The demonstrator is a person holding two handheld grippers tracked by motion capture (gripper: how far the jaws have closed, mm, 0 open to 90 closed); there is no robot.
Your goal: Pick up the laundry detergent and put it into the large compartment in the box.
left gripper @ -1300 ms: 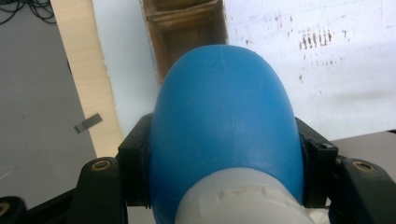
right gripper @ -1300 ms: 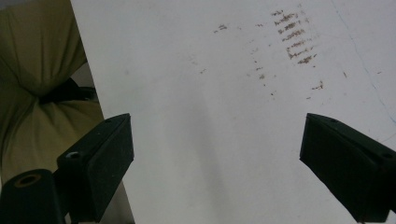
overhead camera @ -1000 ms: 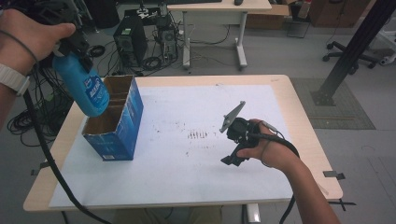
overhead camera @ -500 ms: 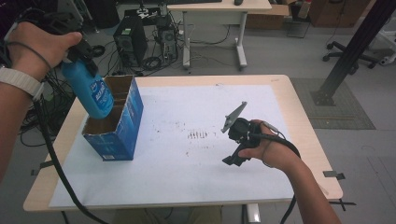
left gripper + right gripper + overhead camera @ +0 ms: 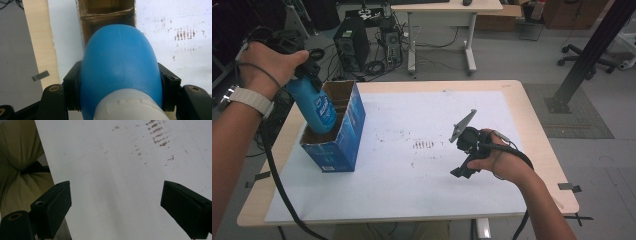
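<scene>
— Blue bottle (image 5: 318,105) at the upper left: lower than before?
— Yes, the left gripper (image 5: 307,75), jaws clamped on it, has sunk it base-first into the cardboard box (image 5: 337,145).
— And the right gripper (image 5: 467,150)?
— Unmoved at centre right above the table (image 5: 412,200), jaws apart, empty.

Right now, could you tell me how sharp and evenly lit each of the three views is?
High view: evenly lit, fairly sharp, soft shadows under the blue box and right gripper. Left gripper view: the blue bottle sits very close, smooth and slightly soft, with mild sheen. Right gripper view: the black pads are a bit blurred, and the white table sheet carries a faint grey shadow.
</scene>
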